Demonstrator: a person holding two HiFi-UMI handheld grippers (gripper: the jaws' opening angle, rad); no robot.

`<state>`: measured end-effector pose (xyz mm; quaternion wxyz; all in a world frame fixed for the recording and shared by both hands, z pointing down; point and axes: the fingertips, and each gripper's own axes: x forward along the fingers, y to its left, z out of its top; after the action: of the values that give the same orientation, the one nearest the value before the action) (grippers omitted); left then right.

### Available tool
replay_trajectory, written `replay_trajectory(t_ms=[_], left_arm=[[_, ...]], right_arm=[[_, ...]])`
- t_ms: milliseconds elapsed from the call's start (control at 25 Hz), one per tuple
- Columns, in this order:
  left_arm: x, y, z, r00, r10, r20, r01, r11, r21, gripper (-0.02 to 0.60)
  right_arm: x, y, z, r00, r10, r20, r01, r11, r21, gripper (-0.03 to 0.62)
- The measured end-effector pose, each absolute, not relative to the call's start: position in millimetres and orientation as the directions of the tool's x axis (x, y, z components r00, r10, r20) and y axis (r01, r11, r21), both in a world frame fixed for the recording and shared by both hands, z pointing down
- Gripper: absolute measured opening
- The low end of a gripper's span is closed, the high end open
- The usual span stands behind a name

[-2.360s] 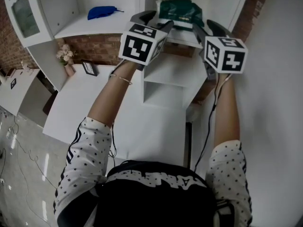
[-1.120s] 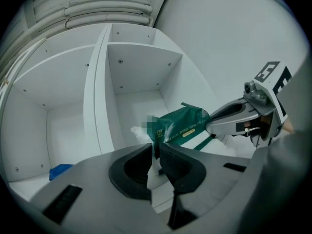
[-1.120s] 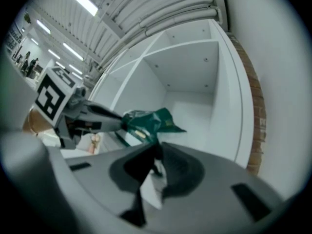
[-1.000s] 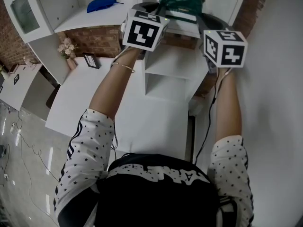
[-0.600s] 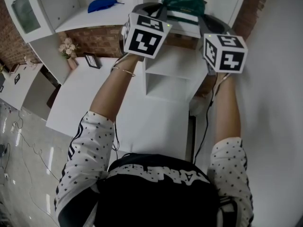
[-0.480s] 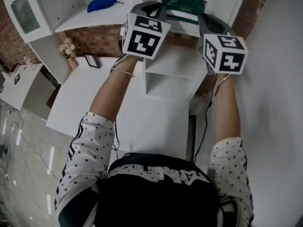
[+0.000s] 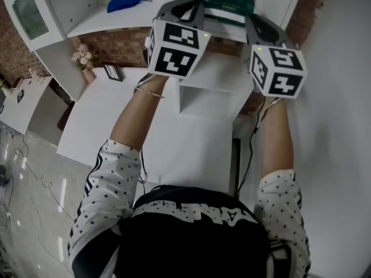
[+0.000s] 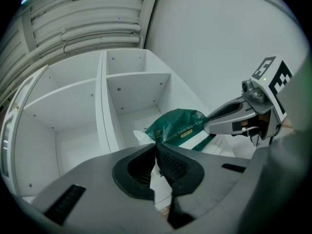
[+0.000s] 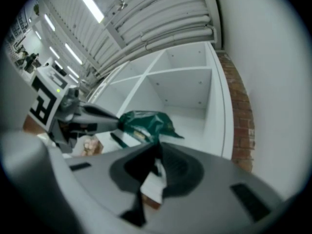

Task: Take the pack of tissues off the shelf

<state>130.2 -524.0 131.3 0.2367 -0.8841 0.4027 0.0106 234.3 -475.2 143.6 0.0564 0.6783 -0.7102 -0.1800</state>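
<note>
Nearest, above the white desk, the person's two bare forearms reach up and away. Each ends in a marker cube, with the jaws beyond it.

The left gripper now has its jaws pressed together. A second ago they stood slightly wider. A thin white fold of wrapper shows in the seam between the pads, so it is pinching the near left corner of the soft green-and-white plastic pack of tissues. The right gripper has not altered its grip. Its jaws are nearly together on the white right end of the pack, which shows between the pads.

The pack hangs between the two sets of jaws at the front of the upper right compartment of the white boxed shelf, and its green top bulges upward. Compared with a moment ago, both cubes sit a little nearer the person while the pack stays between the tips. I read that as the pull outward beginning now that both ends are secured. I cannot tell whether the underside has left the board. The thin left pinch looks the likelier to slip.

Farther left, a blue cloth bundle lies in the neighbouring compartment, well apart.
</note>
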Motion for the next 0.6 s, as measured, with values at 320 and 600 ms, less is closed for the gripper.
replay_trajectory(t_ms=[320,600], left_arm=[[122,-514,132,0.672,-0.705,-0.227,-0.723,-0.558,-0.409,0.042],[118,-506,137,0.664,-0.704,-0.251,-0.733,-0.547,-0.404,0.042]], right_arm=[[226,-464,145,-0.073,-0.978,-0.196,-0.938,0.001,0.347,0.06],[221,-453,149,-0.078,-0.973,-0.218,-0.936,-0.004,0.351,0.06]])
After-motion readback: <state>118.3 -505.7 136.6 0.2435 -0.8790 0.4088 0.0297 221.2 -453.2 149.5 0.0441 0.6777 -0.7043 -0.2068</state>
